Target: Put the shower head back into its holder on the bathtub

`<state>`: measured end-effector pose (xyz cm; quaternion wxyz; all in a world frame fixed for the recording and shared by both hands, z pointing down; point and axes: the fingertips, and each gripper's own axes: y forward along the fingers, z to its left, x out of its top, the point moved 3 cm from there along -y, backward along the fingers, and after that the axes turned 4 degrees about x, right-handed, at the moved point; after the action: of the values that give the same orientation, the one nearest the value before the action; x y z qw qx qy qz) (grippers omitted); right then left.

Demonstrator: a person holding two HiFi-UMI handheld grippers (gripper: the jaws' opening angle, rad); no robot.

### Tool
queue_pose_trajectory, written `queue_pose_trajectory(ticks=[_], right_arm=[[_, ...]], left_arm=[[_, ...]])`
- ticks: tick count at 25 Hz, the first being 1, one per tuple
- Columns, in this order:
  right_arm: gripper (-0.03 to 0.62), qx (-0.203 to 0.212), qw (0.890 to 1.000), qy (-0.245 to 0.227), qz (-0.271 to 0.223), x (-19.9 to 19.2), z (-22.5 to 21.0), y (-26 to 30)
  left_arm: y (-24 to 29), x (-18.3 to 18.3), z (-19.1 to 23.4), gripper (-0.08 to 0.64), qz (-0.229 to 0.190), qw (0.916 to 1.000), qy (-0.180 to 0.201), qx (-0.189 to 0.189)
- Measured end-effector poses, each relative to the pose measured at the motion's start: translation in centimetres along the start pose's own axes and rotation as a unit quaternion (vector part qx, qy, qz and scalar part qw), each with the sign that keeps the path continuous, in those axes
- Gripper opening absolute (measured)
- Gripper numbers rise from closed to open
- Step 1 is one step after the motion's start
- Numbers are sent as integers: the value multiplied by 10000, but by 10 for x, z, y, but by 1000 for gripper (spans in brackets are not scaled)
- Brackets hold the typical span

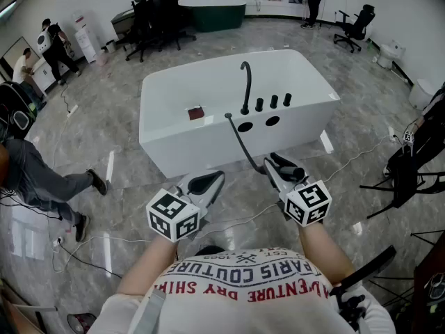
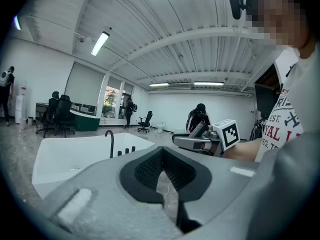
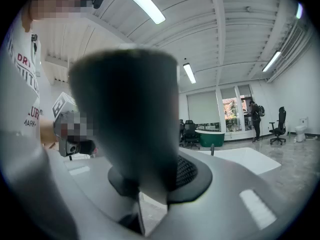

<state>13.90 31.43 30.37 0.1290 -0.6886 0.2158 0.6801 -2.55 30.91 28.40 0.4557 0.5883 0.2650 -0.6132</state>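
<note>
A white bathtub (image 1: 167,89) stands ahead of me, with a black faucet (image 1: 246,82), three black knobs (image 1: 273,101) and two dark holes (image 1: 245,126) in its near rim. A dark hose (image 1: 240,141) runs from that rim down to the black shower head (image 1: 286,167). My right gripper (image 1: 278,169) is shut on the shower head, short of the tub's front wall. The shower head (image 3: 127,114) fills the right gripper view. My left gripper (image 1: 208,184) hovers beside it, holding nothing, its pads (image 2: 145,171) a narrow gap apart.
A small red-brown item (image 1: 196,113) lies on the tub's near rim. Cables (image 1: 111,241) trail over the grey floor. A person (image 1: 42,179) sits at the left. Office chairs (image 1: 156,12) and a green tub (image 1: 212,12) stand at the back, a black stand (image 1: 410,165) at the right.
</note>
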Motion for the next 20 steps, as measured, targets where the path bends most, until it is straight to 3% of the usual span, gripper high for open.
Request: queue_pose_trajectory(ticks=[20], right_arm=[[86,65,9992,381,-99,-10,1,2]], left_arm=[[-8,-14,-1,3,174,9998,-85,88]])
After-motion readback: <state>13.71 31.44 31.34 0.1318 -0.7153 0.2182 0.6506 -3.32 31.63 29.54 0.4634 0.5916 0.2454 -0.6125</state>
